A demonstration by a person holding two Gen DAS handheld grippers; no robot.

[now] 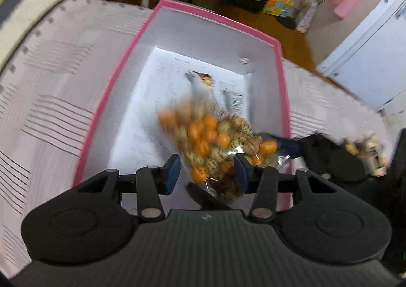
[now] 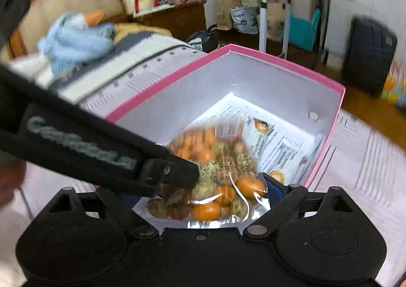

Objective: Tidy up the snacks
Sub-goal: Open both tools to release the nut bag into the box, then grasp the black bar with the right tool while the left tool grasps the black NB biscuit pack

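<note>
One blurred snack bag (image 1: 215,145) over one pink box (image 1: 177,5); left tongs (image 1: 206,173) part-open, straddling it; right tongs (image 2: 205,193) half-hidden, grip unclear.

A clear plastic bag of snacks (image 1: 210,145), filled with round orange and speckled greenish-brown pieces, hangs tilted over the open pink box (image 1: 119,79), its lower end blurred toward 12 o'clock. The box has white inner walls and a printed paper sheet (image 2: 276,135) lining its floor. The bag's crinkled foil edge (image 2: 218,222) lies at 6 o'clock.
</note>
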